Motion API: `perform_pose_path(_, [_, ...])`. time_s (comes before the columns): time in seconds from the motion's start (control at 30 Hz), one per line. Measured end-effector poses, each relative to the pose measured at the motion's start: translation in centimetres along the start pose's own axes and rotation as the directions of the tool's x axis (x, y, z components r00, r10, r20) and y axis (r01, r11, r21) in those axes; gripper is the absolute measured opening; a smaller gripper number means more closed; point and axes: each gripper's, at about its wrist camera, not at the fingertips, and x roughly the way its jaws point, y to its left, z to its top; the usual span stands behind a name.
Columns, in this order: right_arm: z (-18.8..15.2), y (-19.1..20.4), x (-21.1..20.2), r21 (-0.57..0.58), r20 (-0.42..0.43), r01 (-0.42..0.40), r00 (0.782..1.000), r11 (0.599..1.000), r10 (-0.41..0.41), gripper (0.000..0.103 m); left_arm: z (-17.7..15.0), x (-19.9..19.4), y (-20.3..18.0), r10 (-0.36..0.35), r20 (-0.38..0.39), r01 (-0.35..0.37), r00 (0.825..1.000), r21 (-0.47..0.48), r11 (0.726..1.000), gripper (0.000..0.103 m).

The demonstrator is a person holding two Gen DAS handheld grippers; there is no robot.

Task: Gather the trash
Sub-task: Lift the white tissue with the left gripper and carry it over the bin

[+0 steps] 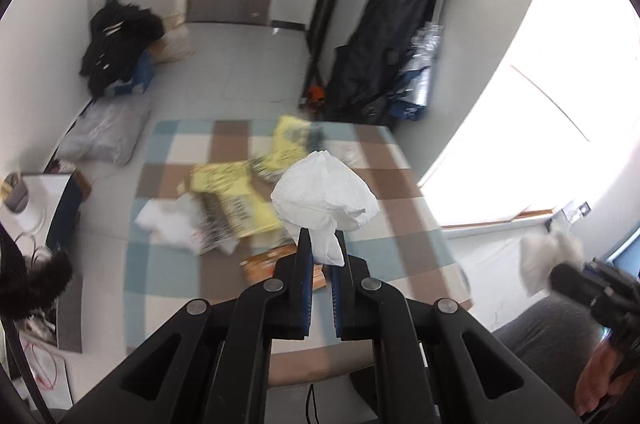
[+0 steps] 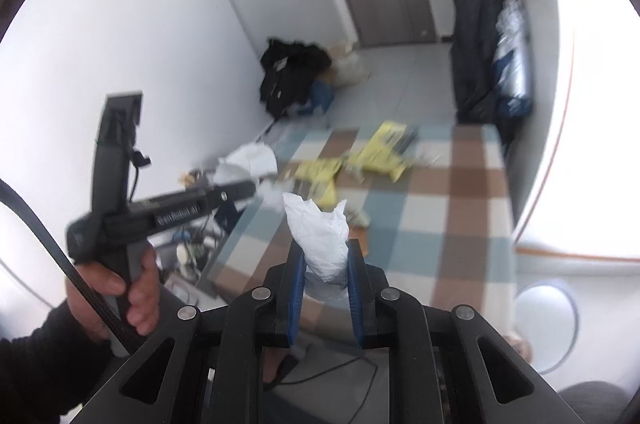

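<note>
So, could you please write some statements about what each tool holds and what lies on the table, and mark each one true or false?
1. The left tool is shut on a crumpled white tissue. True.
2. The right tool is empty. False: it grips another white tissue wad.
3. Yellow packaging lies on the checked tablecloth. True.
4. The tablecloth is plain red. False: it has brown, blue and white squares.
5. A black garment pile lies on the floor by the wall. True.
</note>
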Motion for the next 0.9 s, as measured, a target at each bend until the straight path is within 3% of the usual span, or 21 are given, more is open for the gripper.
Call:
perform_pose_path(0.13, [1.7, -2.9, -5.5, 0.013, 0.117, 0.061, 0.991, 0.998, -0.062, 0.019, 1.5, 0.5, -4.5, -0.051, 0.002, 0.051, 0.999, 0.071, 0.996, 0.004])
perform_pose_path(0.27, [2.3, -6.8, -9.6, 0.050, 0.186, 0.157, 0.969, 0.986, -0.164, 0.019, 3.0, 2.1, -9.6, -0.137, -0.027, 0.139, 0.990, 0.133, 0.981, 0.004])
perform_pose_path(0.53, [0.1, -15.8, -12.1, 0.217, 0.157, 0.306, 0.926, 0.927, -0.342, 0.019, 3.6, 6.6, -17.8, -0.236, -0.137, 0.262, 0.962, 0.227, 0.938, 0.004])
perform_pose_path(0.7, [-3.3, -22.6, -10.2, 0.351, 0.070, 0.321, 0.928, 0.880, -0.366, 0.019, 2.7, 10.9, -21.8, -0.307, -0.277, 0.371, 0.911, 0.219, 0.902, 0.004])
perform_pose_path(0.8, [-5.9, -25.8, -8.4, 0.425, 0.016, 0.317, 0.934, 0.848, -0.357, 0.019, 1.9, 13.7, -23.7, -0.299, -0.354, 0.391, 0.886, 0.227, 0.892, 0.004])
perform_pose_path(0.9, [-8.3, -28.7, -6.1, 0.481, -0.039, 0.316, 0.939, 0.817, -0.341, 0.019, 0.8, 17.6, -24.8, -0.257, -0.449, 0.383, 0.856, 0.215, 0.898, 0.004])
